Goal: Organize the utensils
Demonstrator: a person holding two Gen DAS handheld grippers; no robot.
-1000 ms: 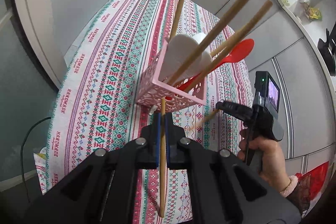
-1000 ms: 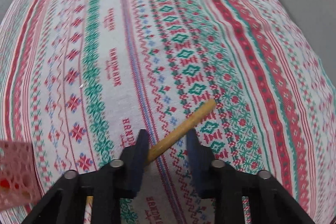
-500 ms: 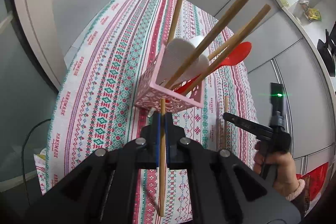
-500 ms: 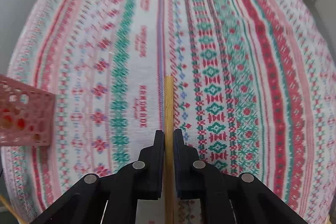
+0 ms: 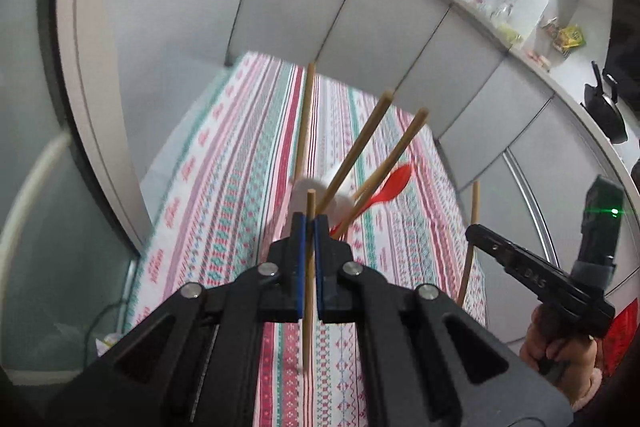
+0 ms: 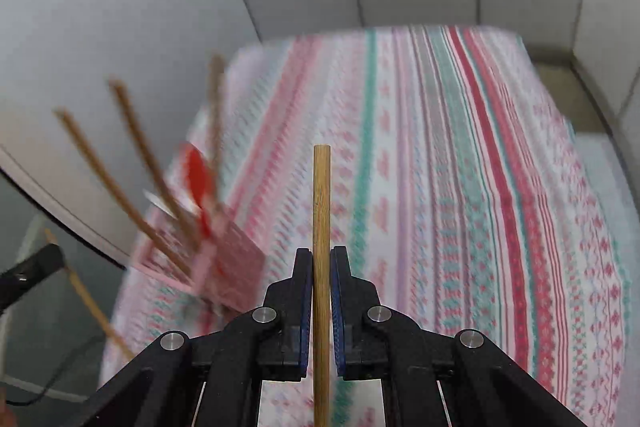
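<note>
Patterned cloth, striped in red, green and white, covers the table (image 6: 460, 187), on which a pink perforated basket (image 6: 236, 263) is seen near the left edge in the right wrist view, heavily blurred. In the left wrist view the basket is almost wholly hidden behind the left gripper (image 5: 309, 227); only what stands in it shows: three wooden sticks, a red spoon (image 5: 390, 187) and a white utensil whose shape cannot be made out.

One wooden chopstick (image 5: 308, 267) is clamped upright between the jaws of the left gripper, and a second chopstick (image 6: 322, 247) is pinched in the same way by the right gripper (image 6: 321, 267). Each is gripped around mid-length, its lower end cut off or lost against the gripper body.

The chopsticks are judged to be light, stiff and smooth, so pivoting in the pads is likely; a hold near the middle should be kept and the tip steered in among the leaning sticks.
</note>
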